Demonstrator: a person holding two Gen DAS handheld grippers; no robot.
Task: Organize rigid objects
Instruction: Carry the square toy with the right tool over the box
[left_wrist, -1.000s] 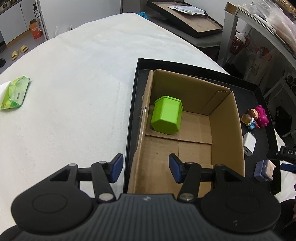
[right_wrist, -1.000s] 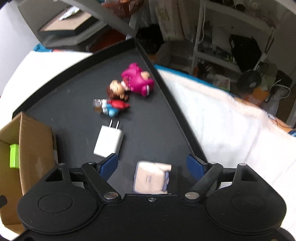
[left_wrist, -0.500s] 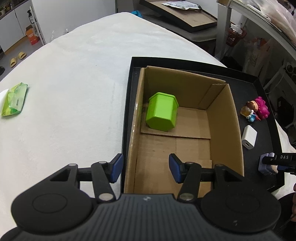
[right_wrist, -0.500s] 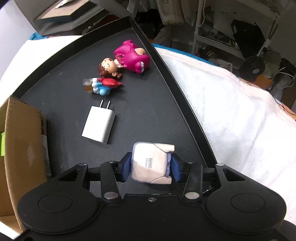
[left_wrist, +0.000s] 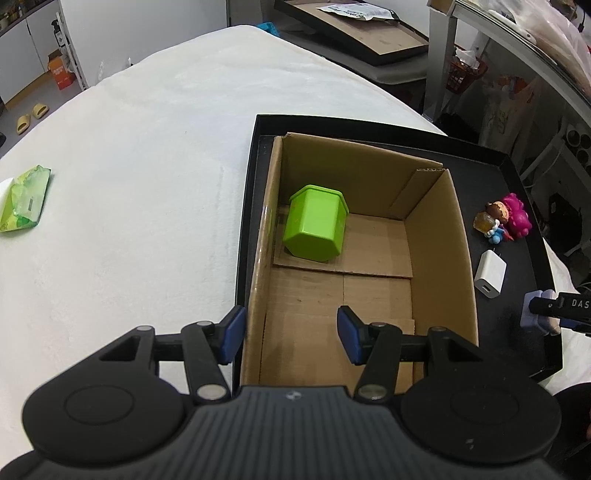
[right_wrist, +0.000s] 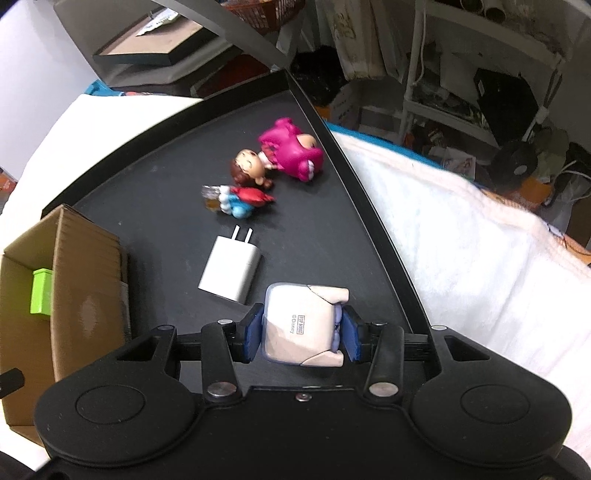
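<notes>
right gripper (right_wrist: 302, 334) clamped on toy block (right_wrist: 304, 325), ready for box (left_wrist: 369, 236) | left gripper (left_wrist: 290, 334) spread, empty, at box's near edge, likely steadying

White bed (left_wrist: 147, 192): black tray (left_wrist: 517, 162), green packet (left_wrist: 24, 199).

One cardboard box (left_wrist: 436, 236), one green container (left_wrist: 314, 229), one charger (right_wrist: 231, 273), three toy figures (right_wrist: 291, 151), one tray (right_wrist: 155, 206).
</notes>
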